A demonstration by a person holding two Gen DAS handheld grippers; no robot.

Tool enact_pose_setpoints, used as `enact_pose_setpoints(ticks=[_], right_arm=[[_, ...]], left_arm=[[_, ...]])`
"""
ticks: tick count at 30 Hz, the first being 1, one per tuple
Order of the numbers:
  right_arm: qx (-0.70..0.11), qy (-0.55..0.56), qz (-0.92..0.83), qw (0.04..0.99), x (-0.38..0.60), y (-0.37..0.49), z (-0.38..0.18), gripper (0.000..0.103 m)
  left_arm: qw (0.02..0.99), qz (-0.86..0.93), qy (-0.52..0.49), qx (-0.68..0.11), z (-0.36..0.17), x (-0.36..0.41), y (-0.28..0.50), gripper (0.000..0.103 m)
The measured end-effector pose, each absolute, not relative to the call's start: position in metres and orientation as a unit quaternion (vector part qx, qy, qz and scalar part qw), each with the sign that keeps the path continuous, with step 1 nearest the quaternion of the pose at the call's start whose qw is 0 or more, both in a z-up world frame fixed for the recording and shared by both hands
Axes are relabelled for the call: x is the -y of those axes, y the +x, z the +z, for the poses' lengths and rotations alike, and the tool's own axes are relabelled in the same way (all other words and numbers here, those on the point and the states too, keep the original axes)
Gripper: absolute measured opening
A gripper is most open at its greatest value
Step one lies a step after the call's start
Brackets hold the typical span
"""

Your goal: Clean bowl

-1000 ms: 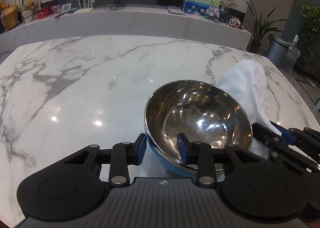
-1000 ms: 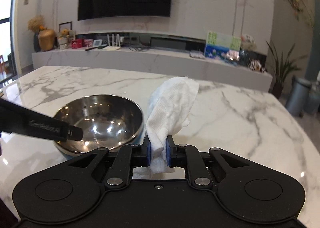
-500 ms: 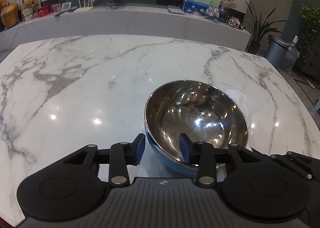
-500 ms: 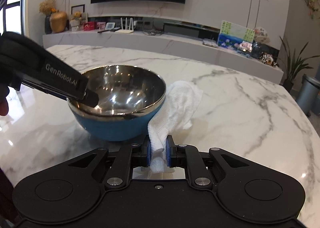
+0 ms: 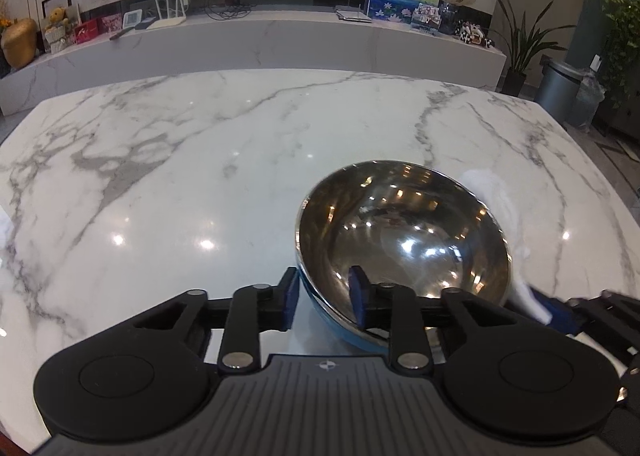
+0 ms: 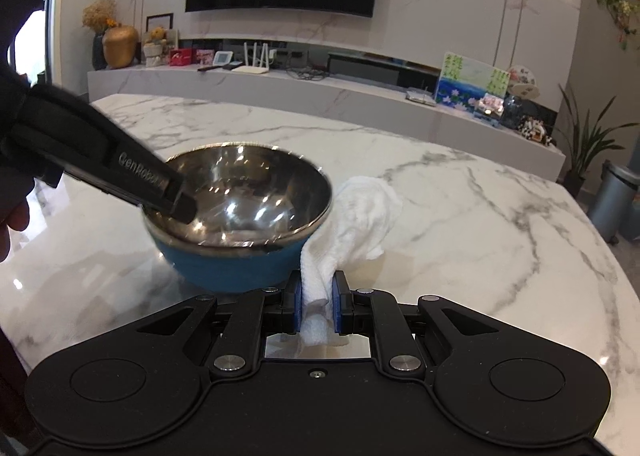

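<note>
We hold the left gripper [image 5: 323,293] with its fingers [image 5: 289,298] straddling the near rim of the bowl [image 5: 404,240], one blue pad outside the wall and the other inside the steel hollow, clenched on that rim. The bowl, steel within and blue without, is tipped toward the right in the left wrist view, and we cannot tell whether its base still touches the marble table [image 5: 200,160]. Our right gripper [image 6: 317,306] has its fingers [image 6: 294,306] clamped on a bunched white cloth [image 6: 356,216], which rises from the pads and presses against the blue outer wall of the bowl [image 6: 240,216] on its right side. In the right wrist view the left gripper [image 6: 176,198] reaches in over the bowl's left rim
</note>
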State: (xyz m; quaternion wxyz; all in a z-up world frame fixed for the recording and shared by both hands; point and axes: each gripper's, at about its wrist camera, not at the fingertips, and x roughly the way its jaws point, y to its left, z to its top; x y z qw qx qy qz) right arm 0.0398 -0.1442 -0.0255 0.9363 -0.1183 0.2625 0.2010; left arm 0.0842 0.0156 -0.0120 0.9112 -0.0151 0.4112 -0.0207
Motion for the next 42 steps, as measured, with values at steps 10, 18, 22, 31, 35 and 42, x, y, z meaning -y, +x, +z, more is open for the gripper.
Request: enact_pose_setpoints(ticks=[10,18,22,31,35,42], right_arm=[[-0.24,-0.117,0.196,0.944,0.145,0.046,-0.012,0.012],[-0.264,-0.126,0.209,0.933,0.14,0.043,-0.027,0.012],[-0.272,-0.131,0.215,0.929,0.137,0.041,-0.03,0.012],[-0.269,-0.137,0.227,0.926,0.141,0.038,-0.029,0.012],[-0.258,-0.13,0.214,0.933,0.148,0.041,-0.025,0.012],[-0.232,-0.123,0.209,0.942,0.156,0.039,-0.016,0.012]], left_arm=[[0.914,-0.021,0.002,-0.405,-0.01,-0.015,0.089,0.015],[0.909,-0.022,-0.023,-0.415,-0.011,-0.02,0.085,0.021],[0.905,-0.022,-0.032,-0.424,-0.013,-0.021,0.085,0.027],[0.902,-0.017,-0.019,-0.43,-0.015,-0.021,0.089,0.022],[0.903,-0.015,-0.006,-0.429,-0.016,-0.022,0.094,0.015],[0.907,-0.014,0.004,-0.422,-0.014,-0.022,0.1,0.012]])
